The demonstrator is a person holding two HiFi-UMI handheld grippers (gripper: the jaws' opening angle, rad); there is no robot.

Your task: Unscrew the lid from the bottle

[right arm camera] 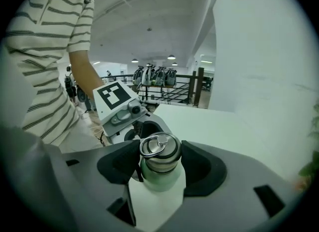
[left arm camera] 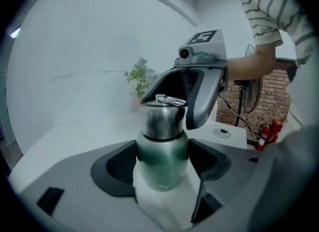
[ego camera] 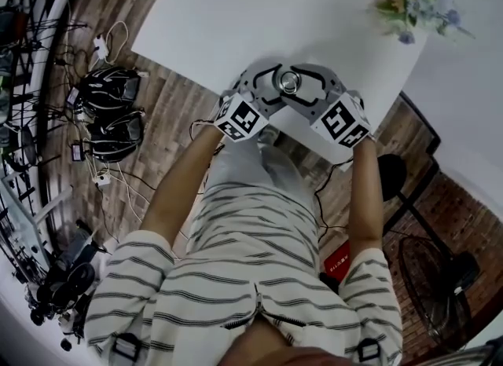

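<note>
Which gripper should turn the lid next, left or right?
Right. The right gripper is closed on the steel lid; the left gripper clamps the green bottle body below, better suited to bracing.

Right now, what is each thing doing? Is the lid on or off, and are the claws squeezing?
bottle, upright, closed.
lid, on the bottle, not off yet.
ring handle, folded flat on top of the lid.
left claw, shut on the bottle's green body.
right claw, shut on the lid.
</note>
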